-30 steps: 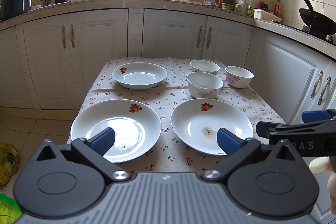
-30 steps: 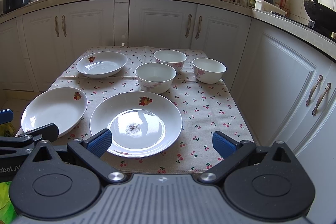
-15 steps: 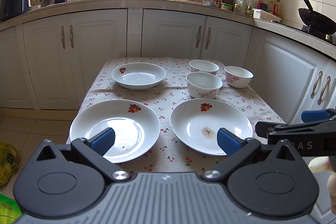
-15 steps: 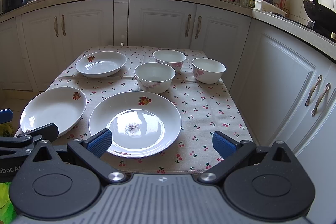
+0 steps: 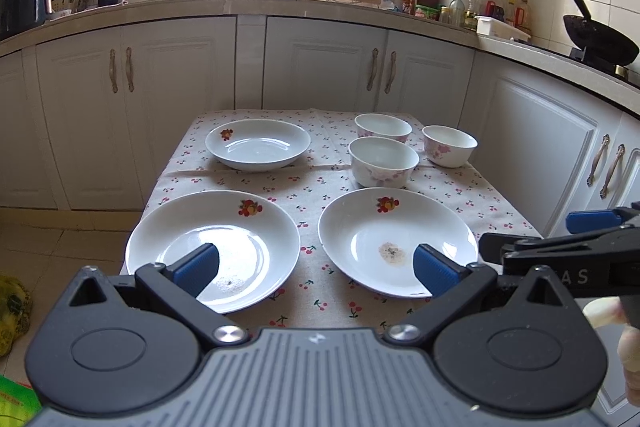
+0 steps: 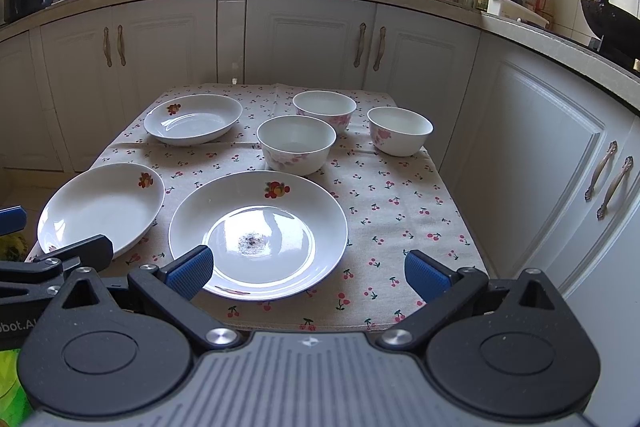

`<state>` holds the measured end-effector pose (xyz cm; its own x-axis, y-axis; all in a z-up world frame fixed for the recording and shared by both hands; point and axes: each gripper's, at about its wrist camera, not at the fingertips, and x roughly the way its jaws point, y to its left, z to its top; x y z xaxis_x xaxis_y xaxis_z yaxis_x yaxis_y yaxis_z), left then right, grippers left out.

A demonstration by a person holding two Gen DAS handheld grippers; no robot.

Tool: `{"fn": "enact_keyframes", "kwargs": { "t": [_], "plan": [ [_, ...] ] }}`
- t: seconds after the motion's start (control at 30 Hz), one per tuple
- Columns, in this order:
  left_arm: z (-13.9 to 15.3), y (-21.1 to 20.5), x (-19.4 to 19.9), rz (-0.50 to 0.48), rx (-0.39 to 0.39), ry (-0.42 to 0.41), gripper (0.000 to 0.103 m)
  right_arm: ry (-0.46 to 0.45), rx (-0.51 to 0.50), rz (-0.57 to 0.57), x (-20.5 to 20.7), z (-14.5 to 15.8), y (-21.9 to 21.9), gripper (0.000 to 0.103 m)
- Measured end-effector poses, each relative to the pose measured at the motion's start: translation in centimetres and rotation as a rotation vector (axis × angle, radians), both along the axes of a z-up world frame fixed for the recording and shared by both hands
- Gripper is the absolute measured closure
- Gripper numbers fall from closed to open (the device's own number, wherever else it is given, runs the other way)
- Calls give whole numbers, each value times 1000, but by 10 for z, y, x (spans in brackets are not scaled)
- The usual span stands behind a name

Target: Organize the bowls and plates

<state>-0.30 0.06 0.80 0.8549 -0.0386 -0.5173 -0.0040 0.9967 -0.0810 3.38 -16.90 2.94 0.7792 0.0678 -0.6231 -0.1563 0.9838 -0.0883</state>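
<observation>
Left wrist view looks over a small table under a cherry-print cloth, standing in front of white kitchen cabinets. Three white plates with a fruit motif lie on the cloth: the near left plate, the near right plate with a small brownish stain at its centre, and the far plate toward the back left. Three white bowls with pink flowers stand at the back right: the middle bowl just behind the near right plate, the far bowl close behind it, and the right bowl off to the side, apart from the others. The left gripper hovers at the near edge of the table, spread wide, its blue pads over the two near plates with nothing between them. The right gripper is likewise wide apart and empty, poised above the near edge, its left pad over the rim of the stained plate in the right wrist view. Neither gripper visibly touches any dish. Fingertips of the person show at the far right edge
</observation>
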Motion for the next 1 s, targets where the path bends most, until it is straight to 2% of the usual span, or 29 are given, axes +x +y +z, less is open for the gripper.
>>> {"fn": "enact_keyframes", "kwargs": {
  "t": [0.33,0.53,1.0],
  "plan": [
    [-1,6,7,-31,30,-41,1,-20,-1,61,14,3,3,0],
    [-4,18,12,-63,26,-70,1,-40,-25,60,30,6,4,0],
    [-34,66,31,-138,8,8,1,-16,86,104,85,2,14,0]
  ]
}}
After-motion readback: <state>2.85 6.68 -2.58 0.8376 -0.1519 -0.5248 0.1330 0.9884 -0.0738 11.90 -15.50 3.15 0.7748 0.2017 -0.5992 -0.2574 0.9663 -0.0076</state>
